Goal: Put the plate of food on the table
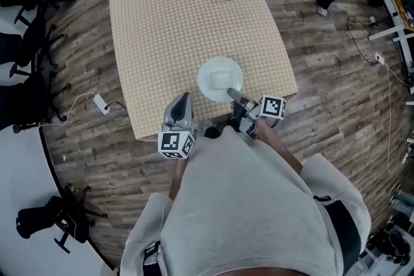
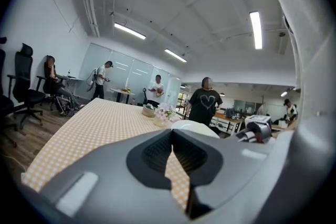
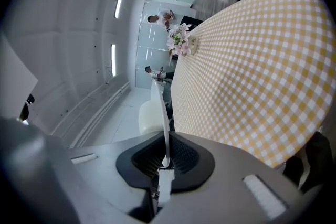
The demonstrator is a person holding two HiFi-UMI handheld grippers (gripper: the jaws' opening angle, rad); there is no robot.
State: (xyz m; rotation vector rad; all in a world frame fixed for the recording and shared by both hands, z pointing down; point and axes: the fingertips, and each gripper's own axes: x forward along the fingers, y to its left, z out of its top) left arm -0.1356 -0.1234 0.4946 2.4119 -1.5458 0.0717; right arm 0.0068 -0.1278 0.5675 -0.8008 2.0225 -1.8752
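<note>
- One plate [image 1: 207,71] with white food [image 1: 222,81] on it, pinched tight by its near rim in the right claw [image 1: 235,96], reaching ahead of the tips.
- Left claw [image 1: 184,99] pressed together on nothing, just beside the plate and apart from it.
- Step in hand: delivery, with the table [image 1: 162,22] just below the right claw and the plate seemingly not yet resting.
- Next: lower until flat, then spread the right claw and back off without dragging the rim.
</note>
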